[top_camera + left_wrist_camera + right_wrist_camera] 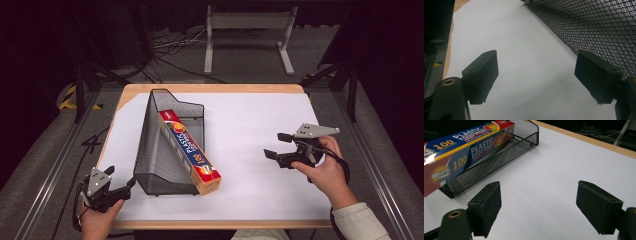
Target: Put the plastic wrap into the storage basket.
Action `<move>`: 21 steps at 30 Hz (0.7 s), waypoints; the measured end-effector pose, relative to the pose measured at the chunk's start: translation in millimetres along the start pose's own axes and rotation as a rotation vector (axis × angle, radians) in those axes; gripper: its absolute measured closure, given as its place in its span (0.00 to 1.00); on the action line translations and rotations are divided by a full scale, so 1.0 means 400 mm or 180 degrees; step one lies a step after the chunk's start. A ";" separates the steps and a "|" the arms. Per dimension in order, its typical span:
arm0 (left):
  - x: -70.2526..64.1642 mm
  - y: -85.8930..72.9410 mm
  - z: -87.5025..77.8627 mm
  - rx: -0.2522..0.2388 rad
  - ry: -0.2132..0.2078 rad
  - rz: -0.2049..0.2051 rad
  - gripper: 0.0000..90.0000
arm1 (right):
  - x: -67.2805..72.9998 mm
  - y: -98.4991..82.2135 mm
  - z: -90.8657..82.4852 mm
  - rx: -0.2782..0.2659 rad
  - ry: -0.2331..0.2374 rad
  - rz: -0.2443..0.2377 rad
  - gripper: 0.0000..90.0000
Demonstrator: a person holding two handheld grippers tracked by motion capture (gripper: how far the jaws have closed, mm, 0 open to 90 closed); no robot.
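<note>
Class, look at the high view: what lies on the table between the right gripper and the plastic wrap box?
Nothing: between the right gripper and the plastic wrap box is bare white table cover, in the high view.

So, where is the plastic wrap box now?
In the high view, the plastic wrap box lies in the black mesh basket, left of centre, its near end sticking out.

Box [461,152]: "PLASTIC FOOD WRAP" (also "100").

black grippers [281,146] with grey plates; pale sleeve [361,219].
</note>
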State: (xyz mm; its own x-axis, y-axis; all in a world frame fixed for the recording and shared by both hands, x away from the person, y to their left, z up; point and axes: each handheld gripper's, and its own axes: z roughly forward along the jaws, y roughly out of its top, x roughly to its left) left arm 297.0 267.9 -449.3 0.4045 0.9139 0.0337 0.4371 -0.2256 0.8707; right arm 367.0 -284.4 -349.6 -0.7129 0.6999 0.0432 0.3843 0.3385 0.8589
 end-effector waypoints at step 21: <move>-0.001 0.002 0.000 0.0009 -0.0039 0.0017 0.22 | -0.046 -0.203 0.034 -0.0010 -0.0125 0.0276 0.24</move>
State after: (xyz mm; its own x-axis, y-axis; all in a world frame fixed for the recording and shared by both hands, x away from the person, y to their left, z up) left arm 297.2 267.5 -448.8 0.4167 0.9085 0.0321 0.4371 -0.2312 0.8692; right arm 356.8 -316.2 -427.0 -0.6535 0.7506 0.0976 0.4418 0.2735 0.8544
